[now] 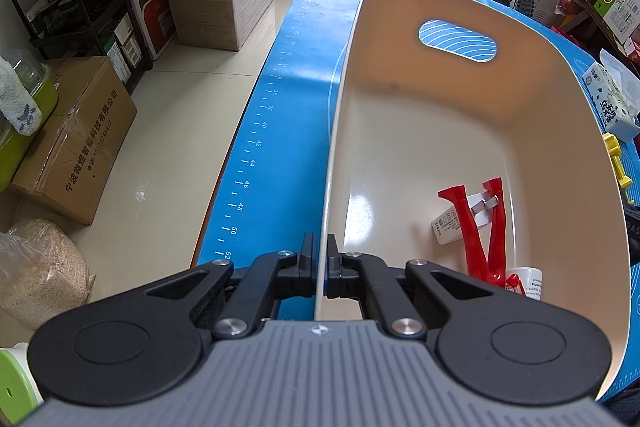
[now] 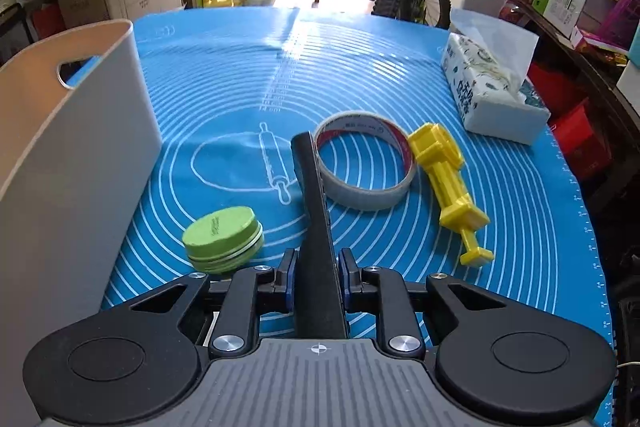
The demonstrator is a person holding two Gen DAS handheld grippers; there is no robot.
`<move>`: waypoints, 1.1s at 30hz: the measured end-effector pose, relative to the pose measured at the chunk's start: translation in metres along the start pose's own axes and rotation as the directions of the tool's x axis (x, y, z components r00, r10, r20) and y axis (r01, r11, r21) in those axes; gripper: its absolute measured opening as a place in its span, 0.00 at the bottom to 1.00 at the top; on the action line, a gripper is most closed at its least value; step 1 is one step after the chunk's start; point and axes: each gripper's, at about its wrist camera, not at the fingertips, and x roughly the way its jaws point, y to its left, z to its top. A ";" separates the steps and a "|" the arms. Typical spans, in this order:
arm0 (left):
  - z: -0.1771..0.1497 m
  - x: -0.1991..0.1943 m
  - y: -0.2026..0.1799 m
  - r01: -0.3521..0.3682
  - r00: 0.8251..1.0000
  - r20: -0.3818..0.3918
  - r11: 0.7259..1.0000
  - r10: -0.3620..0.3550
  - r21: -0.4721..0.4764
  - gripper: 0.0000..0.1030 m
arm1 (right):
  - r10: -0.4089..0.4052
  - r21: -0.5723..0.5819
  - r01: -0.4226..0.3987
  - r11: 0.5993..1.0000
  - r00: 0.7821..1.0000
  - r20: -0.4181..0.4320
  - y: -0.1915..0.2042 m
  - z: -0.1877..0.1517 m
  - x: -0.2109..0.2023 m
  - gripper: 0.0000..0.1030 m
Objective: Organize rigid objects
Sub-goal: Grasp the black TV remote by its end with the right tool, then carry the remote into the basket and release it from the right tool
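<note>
the left gripper [image 1: 323, 251] pinches the wall of the cream plastic bin [image 1: 400, 131], which already holds red plastic tongs [image 1: 472, 227] and a white charger [image 1: 448, 223]. the right gripper [image 2: 318, 263] clamps a flat black wedge-shaped tool [image 2: 316, 211]; beside the bin, a green round tin [image 2: 223, 233], grey tape ring [image 2: 364, 159] and yellow plastic clamp [image 2: 452, 179] remain.

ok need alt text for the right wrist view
The right tongs clamp a flat black tool above a blue mat. On the mat lie a tape ring, a yellow toy and a green tin, with a beige bin at left.

I count one bin [image 1: 400, 131] holding one red tool [image 1: 486, 227], one charger [image 1: 448, 225] and one bottle [image 1: 530, 283]. On my surface [image 2: 360, 67]: one tape ring [image 2: 366, 187], one green puck [image 2: 224, 233], one yellow clamp [image 2: 452, 183], one tissue pack [image 2: 488, 91].
</note>
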 end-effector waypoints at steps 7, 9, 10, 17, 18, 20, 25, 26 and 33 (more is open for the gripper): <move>0.000 0.000 0.000 0.000 1.000 0.000 1.000 0.000 0.000 0.04 | 0.008 0.029 -0.010 1.000 0.998 0.061 -0.002 0.010 -0.019 0.30; 0.000 0.000 0.000 0.000 1.000 0.000 1.000 0.000 0.000 0.05 | 0.011 0.039 -0.014 0.999 0.996 0.083 -0.002 0.014 -0.026 0.30; 0.000 0.000 0.000 0.000 1.000 0.000 1.000 0.000 0.001 0.05 | 0.015 0.042 -0.019 0.999 0.995 0.094 -0.002 0.016 -0.031 0.30; 0.000 0.000 0.000 -0.001 1.000 0.000 1.000 0.001 0.001 0.04 | 0.066 0.025 -0.071 0.997 0.983 0.173 0.015 0.032 -0.067 0.30; 0.000 0.000 0.000 -0.001 1.000 0.000 1.000 0.001 0.001 0.04 | 0.078 0.020 -0.083 0.996 0.980 0.184 0.020 0.035 -0.072 0.30; 0.000 0.000 0.000 -0.001 1.000 0.000 1.000 0.001 0.001 0.04 | 0.103 0.004 -0.106 0.994 0.974 0.201 0.031 0.039 -0.082 0.30; 0.000 0.000 0.000 -0.001 1.000 0.000 1.000 0.001 0.001 0.04 | 0.172 -0.040 -0.167 0.985 0.957 0.233 0.059 0.050 -0.102 0.30; 0.000 0.000 0.000 -0.001 1.000 0.000 1.000 0.001 0.001 0.04 | 0.185 -0.051 -0.178 0.983 0.954 0.234 0.065 0.052 -0.104 0.30; 0.000 0.000 0.000 -0.005 1.000 -0.001 1.000 0.005 0.003 0.04 | 0.240 -0.103 -0.224 0.969 0.953 0.183 0.119 0.060 -0.099 0.30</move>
